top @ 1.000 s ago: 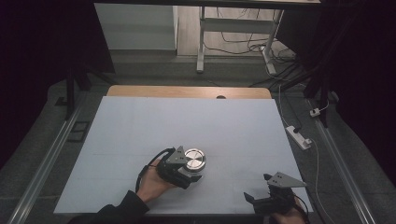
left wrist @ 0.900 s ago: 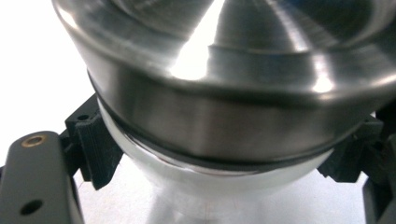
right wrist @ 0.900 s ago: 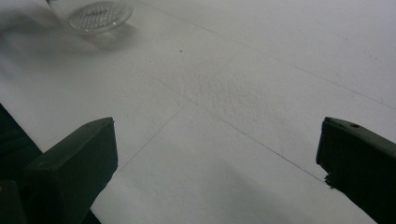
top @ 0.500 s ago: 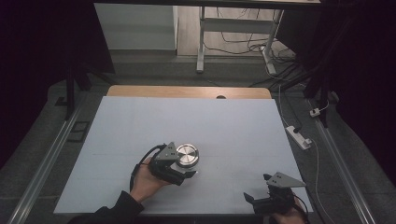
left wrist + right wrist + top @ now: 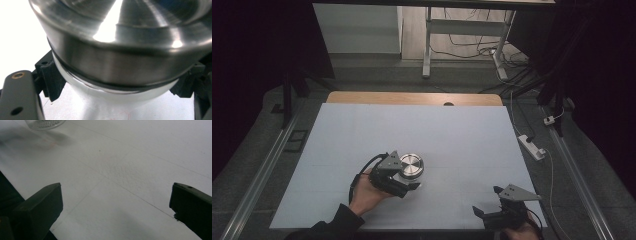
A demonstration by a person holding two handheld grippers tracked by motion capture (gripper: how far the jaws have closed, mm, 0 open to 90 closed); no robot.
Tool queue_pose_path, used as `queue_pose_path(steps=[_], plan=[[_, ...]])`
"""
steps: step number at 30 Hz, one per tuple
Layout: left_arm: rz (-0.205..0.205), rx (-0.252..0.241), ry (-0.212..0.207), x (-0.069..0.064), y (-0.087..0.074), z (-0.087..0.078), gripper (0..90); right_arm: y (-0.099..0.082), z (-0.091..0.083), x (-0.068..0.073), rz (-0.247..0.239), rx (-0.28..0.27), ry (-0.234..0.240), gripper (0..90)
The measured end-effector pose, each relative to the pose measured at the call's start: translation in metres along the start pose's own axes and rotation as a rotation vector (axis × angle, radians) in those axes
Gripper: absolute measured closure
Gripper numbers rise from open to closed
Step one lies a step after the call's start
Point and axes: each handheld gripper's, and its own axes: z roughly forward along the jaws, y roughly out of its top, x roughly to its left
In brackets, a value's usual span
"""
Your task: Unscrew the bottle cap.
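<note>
A dark room surrounds one white-topped desk (image 5: 452,135). From the high view, one round metal container (image 5: 411,165) sits near the desk's middle, the left tongs (image 5: 404,181) clamped around it. The right tongs (image 5: 486,212) rest at the near right edge. In the left gripper view, two black jaws press the container's (image 5: 120,62) sides. In the right gripper view, two jaws stand wide apart, holding nothing.

A white power strip (image 5: 532,146) on the grey floor (image 5: 592,200), just beside the white table (image 5: 362,130).
</note>
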Motion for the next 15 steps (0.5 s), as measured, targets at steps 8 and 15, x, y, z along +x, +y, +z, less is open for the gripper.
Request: queue_pose_path(steps=[8,15], plan=[[-0.005,-0.002,-0.002,0.000,0.001,-0.002,16.0,0.007,-0.001,0.004,0.013,-0.035,0.029,0.0],[-0.007,-0.003,0.002,0.000,0.001,-0.002,16.0,0.016,0.002,0.012,-0.014,-0.053,0.052,0.0]])
